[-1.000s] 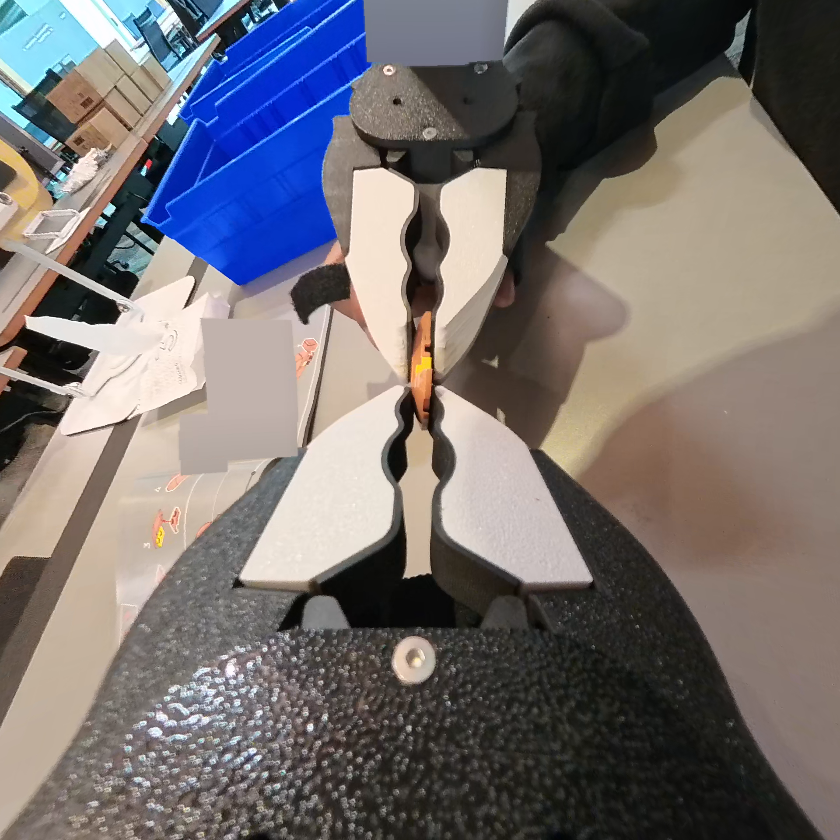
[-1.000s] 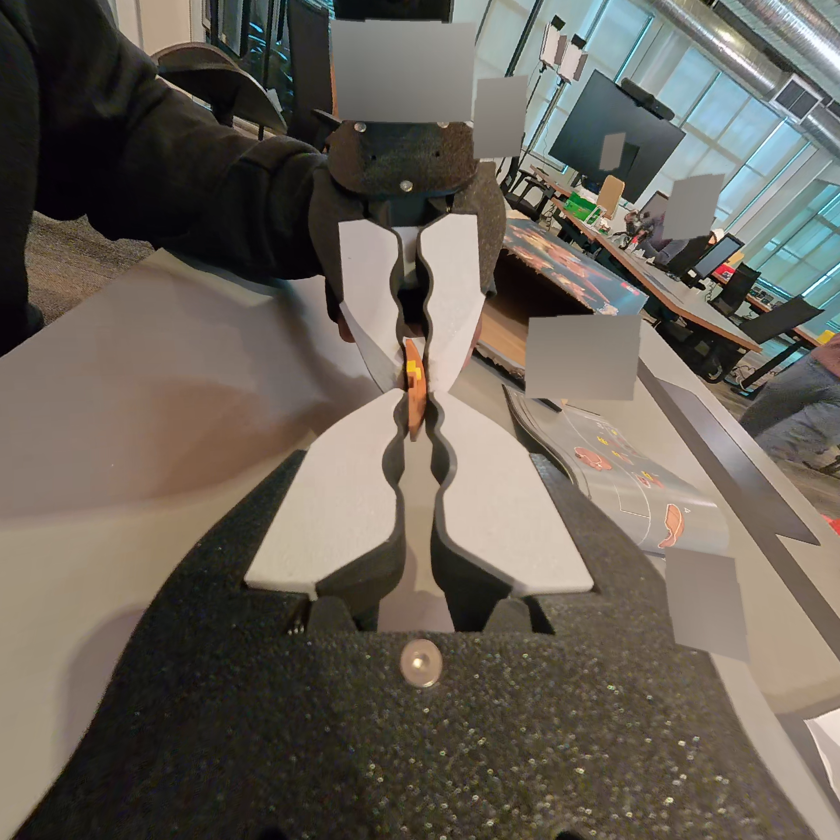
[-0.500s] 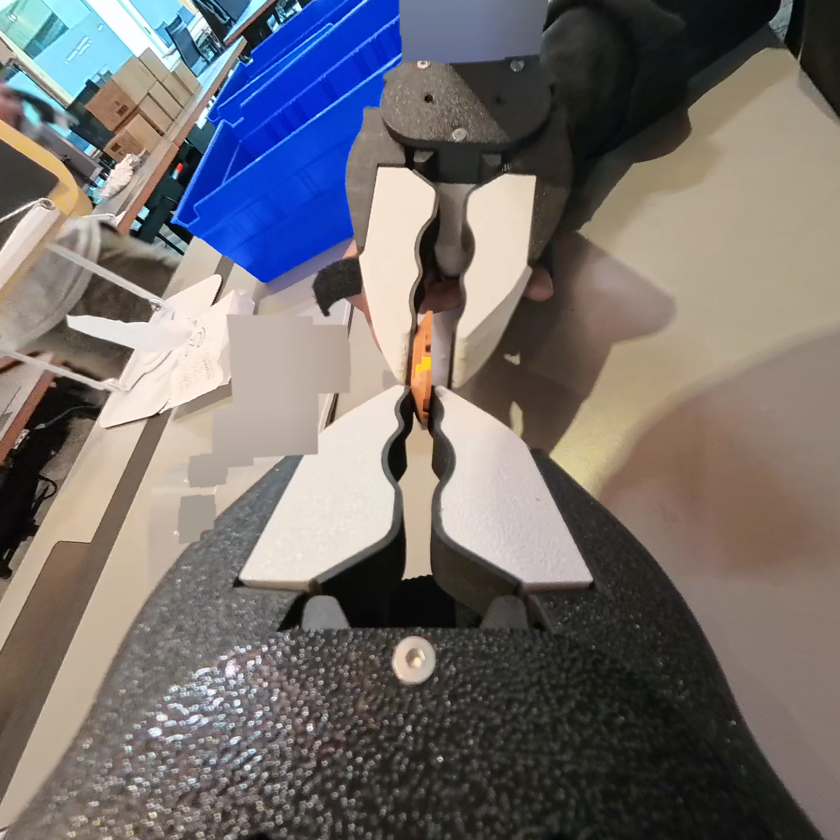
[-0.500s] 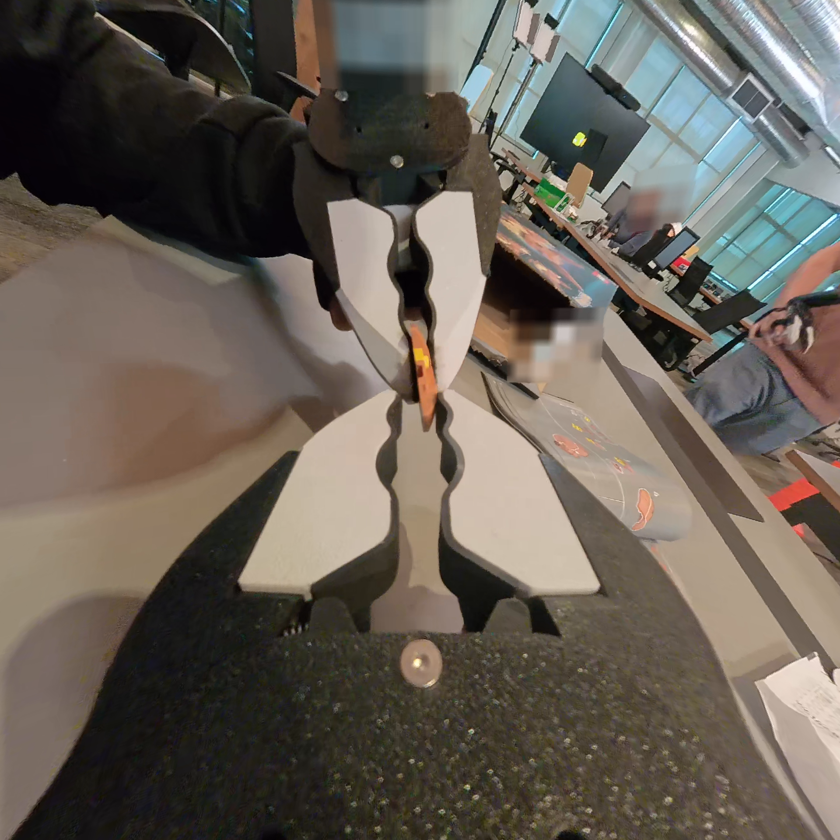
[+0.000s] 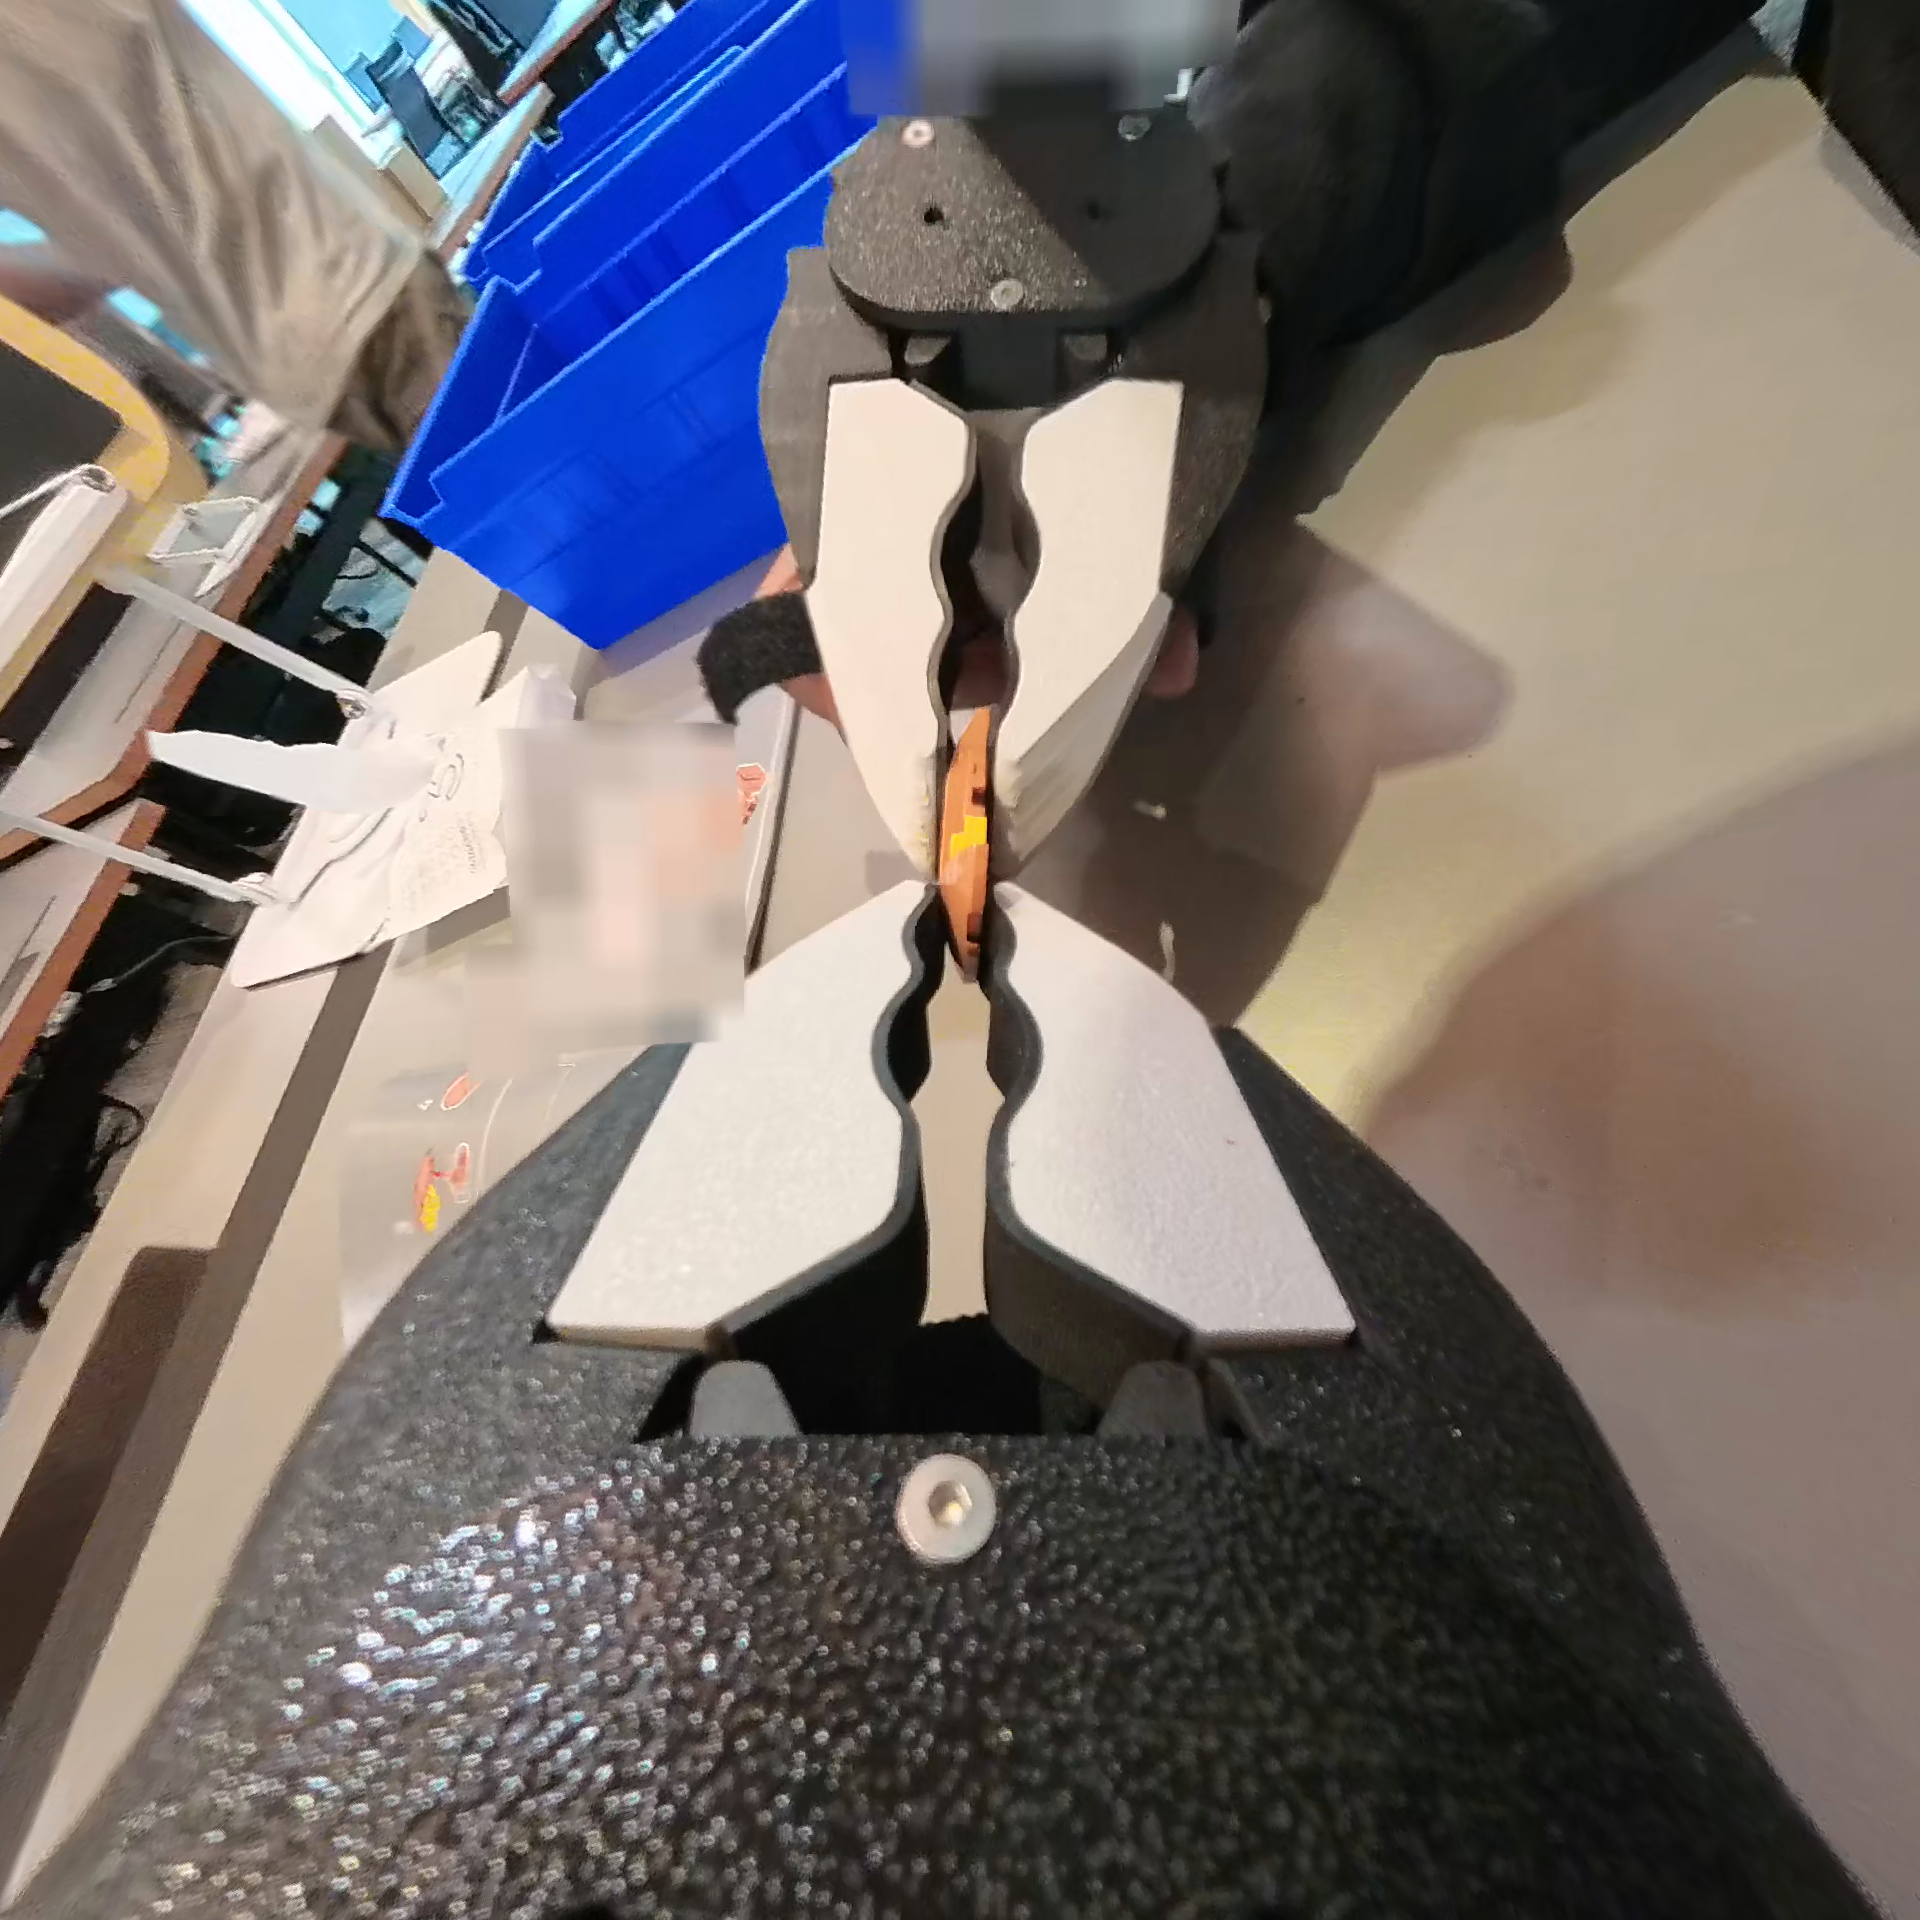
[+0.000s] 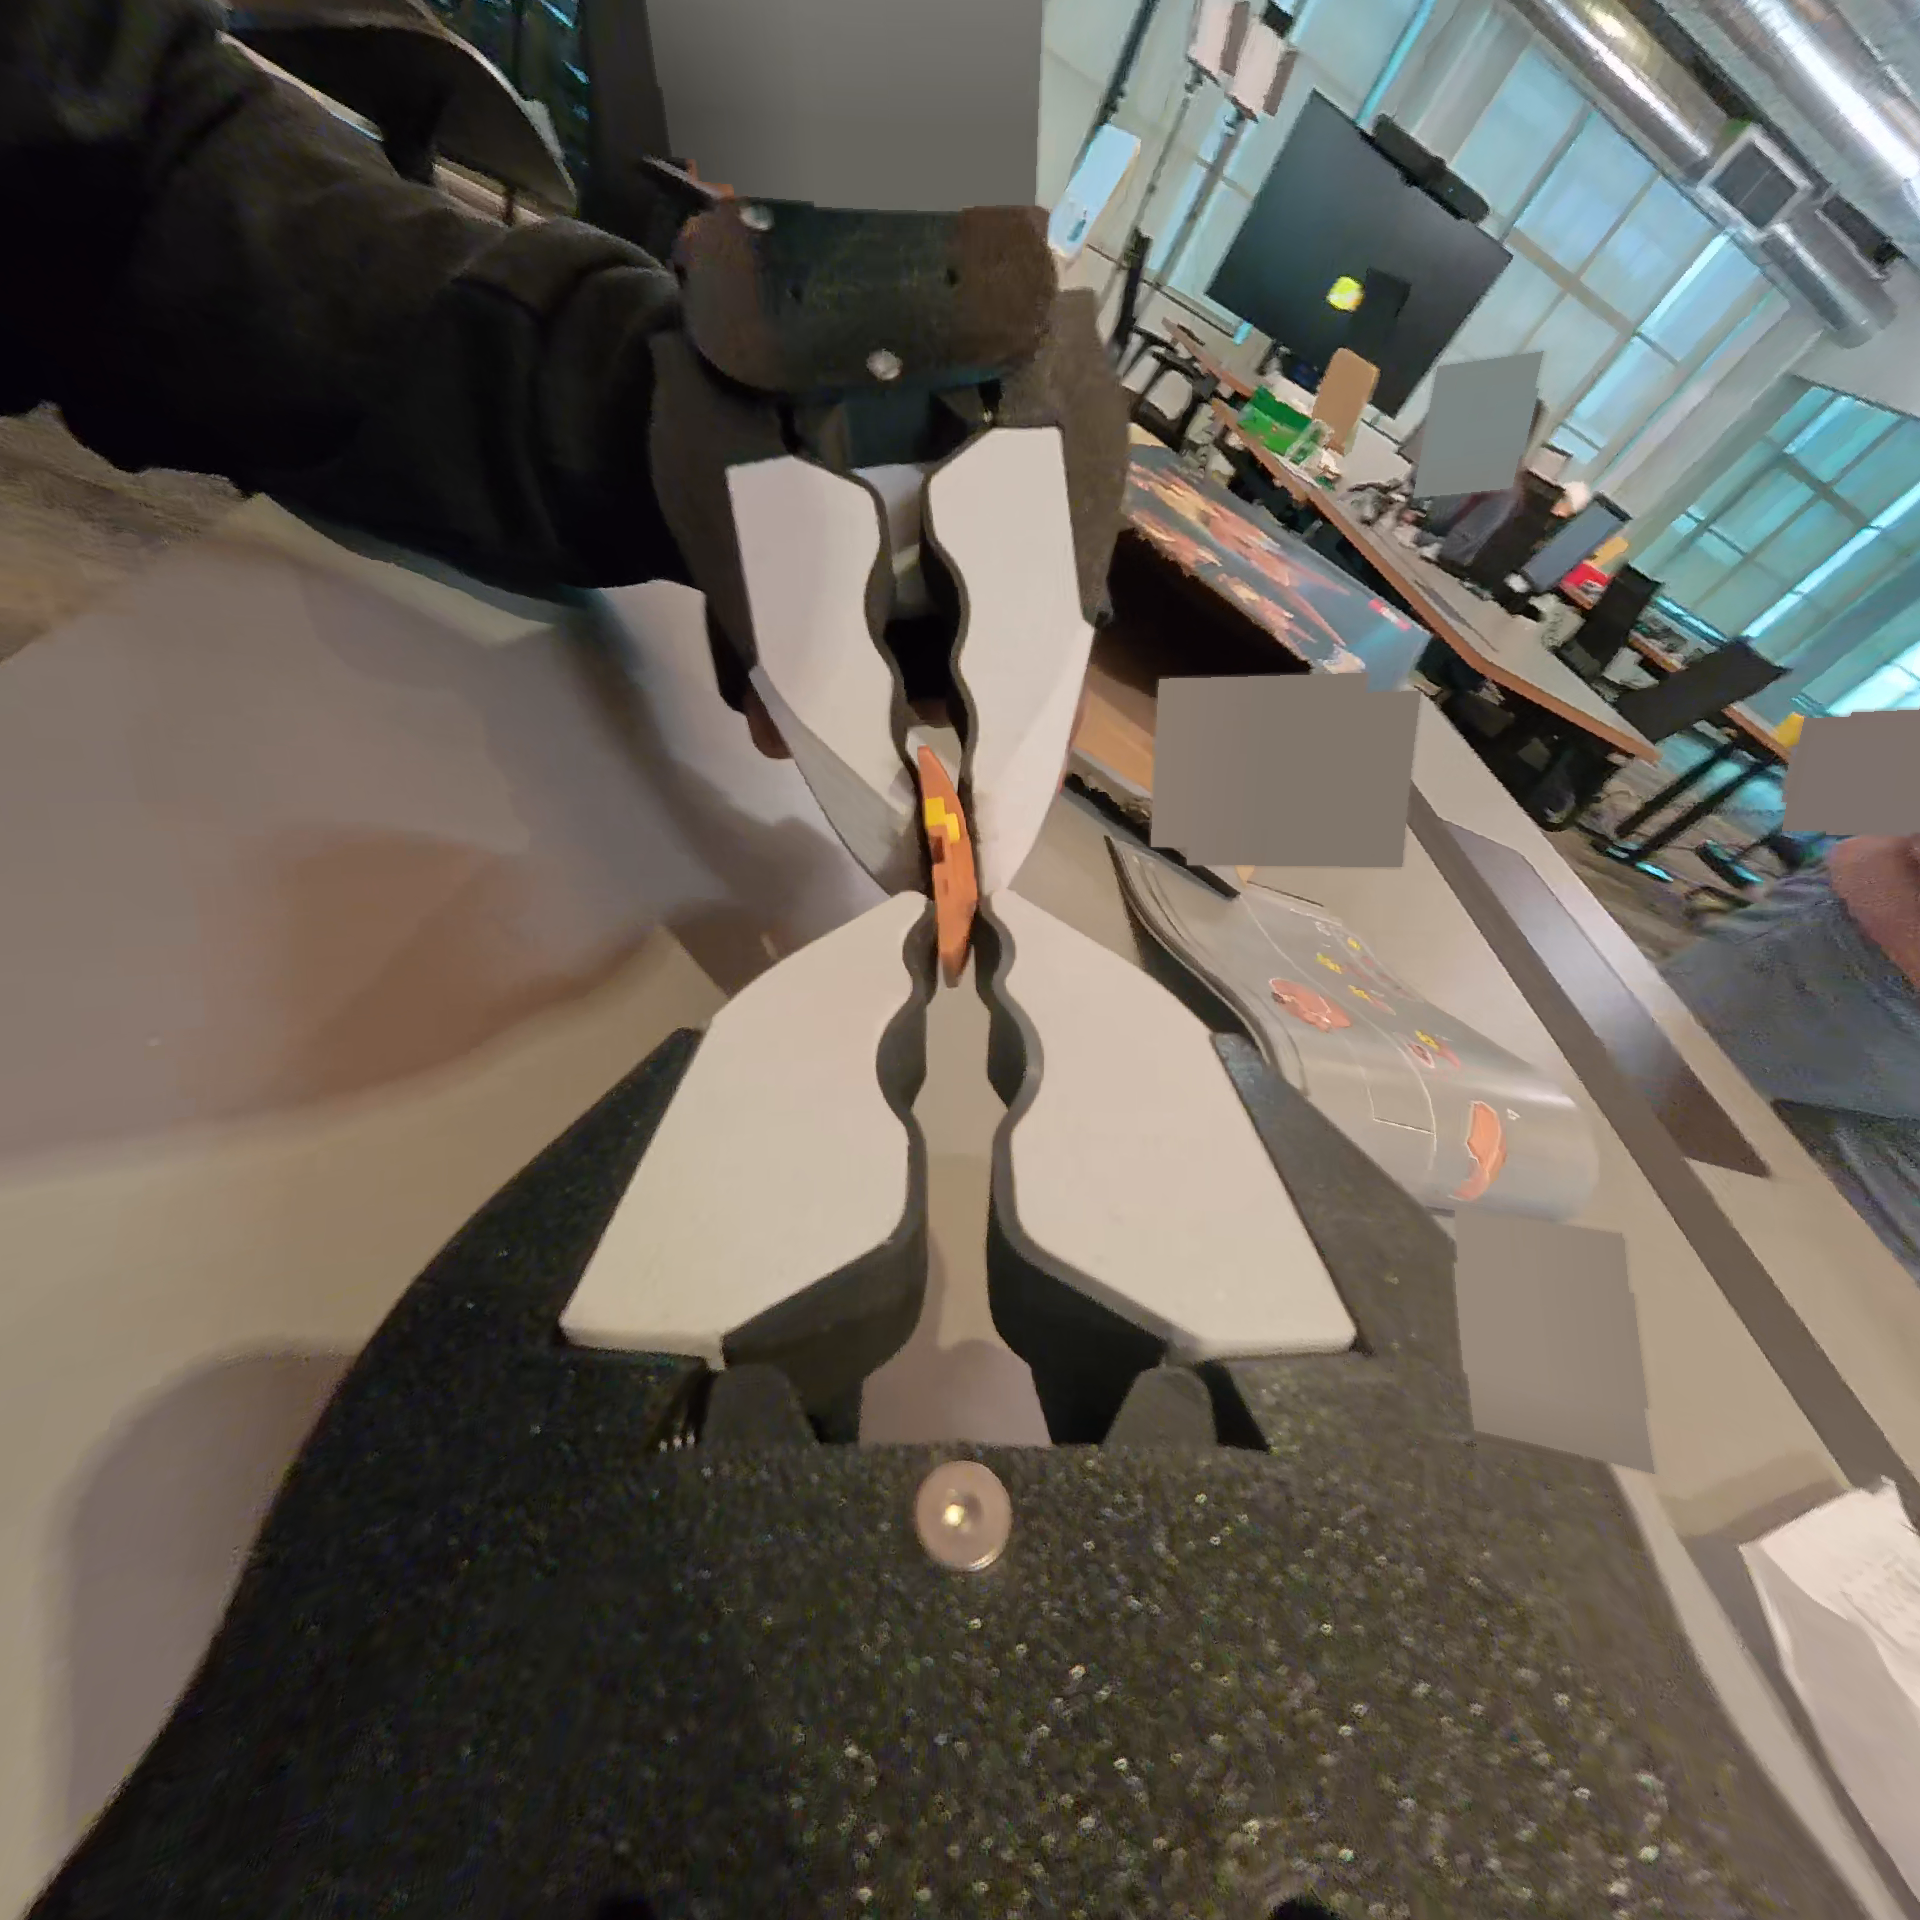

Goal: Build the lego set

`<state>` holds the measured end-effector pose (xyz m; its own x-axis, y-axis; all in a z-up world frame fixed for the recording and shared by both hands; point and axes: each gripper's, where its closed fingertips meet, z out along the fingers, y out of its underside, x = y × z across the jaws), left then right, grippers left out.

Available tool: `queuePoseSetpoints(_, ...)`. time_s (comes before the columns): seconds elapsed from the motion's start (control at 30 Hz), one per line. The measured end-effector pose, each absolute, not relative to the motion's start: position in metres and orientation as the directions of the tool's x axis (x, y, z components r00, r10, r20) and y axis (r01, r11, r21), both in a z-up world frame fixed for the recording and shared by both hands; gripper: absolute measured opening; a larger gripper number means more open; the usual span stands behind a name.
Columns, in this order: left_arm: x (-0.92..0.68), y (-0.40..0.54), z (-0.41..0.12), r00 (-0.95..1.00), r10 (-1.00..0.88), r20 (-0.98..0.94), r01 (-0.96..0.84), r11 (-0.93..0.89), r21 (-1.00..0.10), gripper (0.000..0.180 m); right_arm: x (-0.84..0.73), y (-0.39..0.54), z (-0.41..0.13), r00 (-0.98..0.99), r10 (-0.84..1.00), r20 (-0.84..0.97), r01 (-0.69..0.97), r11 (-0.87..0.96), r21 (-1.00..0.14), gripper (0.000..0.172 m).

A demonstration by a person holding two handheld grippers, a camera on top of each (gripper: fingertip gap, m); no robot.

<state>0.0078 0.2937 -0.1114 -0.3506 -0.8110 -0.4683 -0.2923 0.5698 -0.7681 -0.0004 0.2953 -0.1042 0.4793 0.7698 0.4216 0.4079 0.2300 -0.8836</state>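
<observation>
1. Left gripper (image 5: 961,914) and right gripper (image 6: 951,935) tip to tip at frame centre, both clenched on one thin orange piece with a yellow patch (image 5: 964,831).
2. Piece edge-on, long axis along both grippers' fingers, shared evenly, above the grey table (image 5: 1558,520).
3. Blue bins (image 5: 623,416) upper left; contents hidden.
4. Printed sheet (image 6: 1403,1049) at right.

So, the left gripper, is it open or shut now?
Shut on a thin orange piece. The left gripper has its fingers nearly together, pressing the piece edge-on; the right gripper grips its far end.
</observation>
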Motion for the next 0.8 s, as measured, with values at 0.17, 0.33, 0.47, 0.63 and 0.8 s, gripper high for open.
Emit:
queuePoseSetpoints(0.17,0.008,0.308,-0.115,-0.299,-0.736,-0.608,-0.333,0.677,-0.656,0.006,0.002,0.296,-0.109,0.431,0.654,0.622,0.548,0.358,-0.756,0.031)
queuePoseSetpoints(0.33,0.009,0.303,-0.117,-0.313,-0.671,-0.672,-0.305,0.741,-0.598,0.006,0.000,0.299,-0.110,0.399,0.545,0.737,0.630,0.421,-0.653,0.013)
queuePoseSetpoints(0.47,0.010,0.300,-0.115,-0.309,-0.651,-0.693,-0.275,0.759,-0.591,0.006,0.001,0.298,-0.105,0.407,0.533,0.742,0.617,0.439,-0.653,0.006)
queuePoseSetpoints(0.63,0.007,0.315,-0.107,-0.231,-0.573,-0.786,-0.270,0.814,-0.514,0.020,0.007,0.299,-0.096,0.398,0.424,0.813,0.650,0.495,-0.577,0.006)
queuePoseSetpoints(0.8,0.007,0.311,-0.103,-0.202,-0.384,-0.901,-0.218,0.914,-0.341,0.021,0.006,0.298,-0.099,0.352,0.378,0.856,0.685,0.520,-0.511,0.006)
